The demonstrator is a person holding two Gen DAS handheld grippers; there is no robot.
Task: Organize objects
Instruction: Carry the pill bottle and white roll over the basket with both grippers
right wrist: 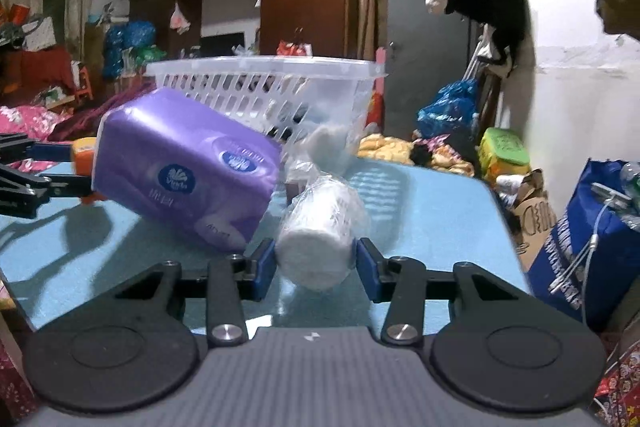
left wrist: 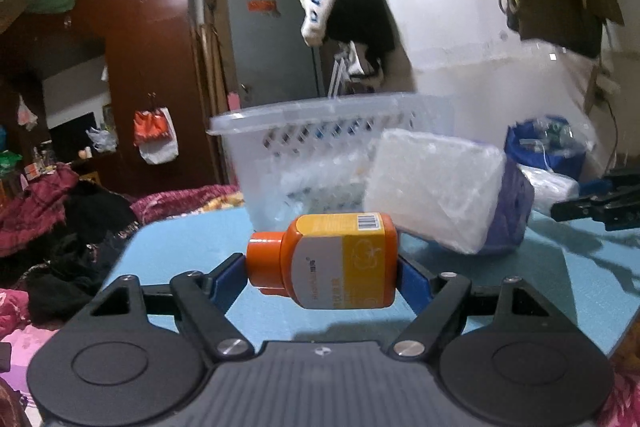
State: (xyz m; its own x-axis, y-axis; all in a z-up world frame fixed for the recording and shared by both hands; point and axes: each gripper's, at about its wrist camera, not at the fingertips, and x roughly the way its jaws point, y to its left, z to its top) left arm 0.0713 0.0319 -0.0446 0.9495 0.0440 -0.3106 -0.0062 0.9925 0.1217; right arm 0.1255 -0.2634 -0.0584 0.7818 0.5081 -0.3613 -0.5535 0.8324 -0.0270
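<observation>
While the left tongs point(left wrist: 322, 269) are clamping an orange bottle point(left wrist: 332, 259) at frame centre, the right tongs point(right wrist: 316, 265) are squeezing a wrapped white roll point(right wrist: 318, 239).

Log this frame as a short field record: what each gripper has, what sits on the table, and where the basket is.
left gripper: jaws shut on orange bottle, held sideways, cap to the left
right gripper: jaws shut on wrapped white roll
table: blue top
tissue pack: purple, tilted, between the two grippers
basket: clear plastic, on the table behind the tissue pack
</observation>
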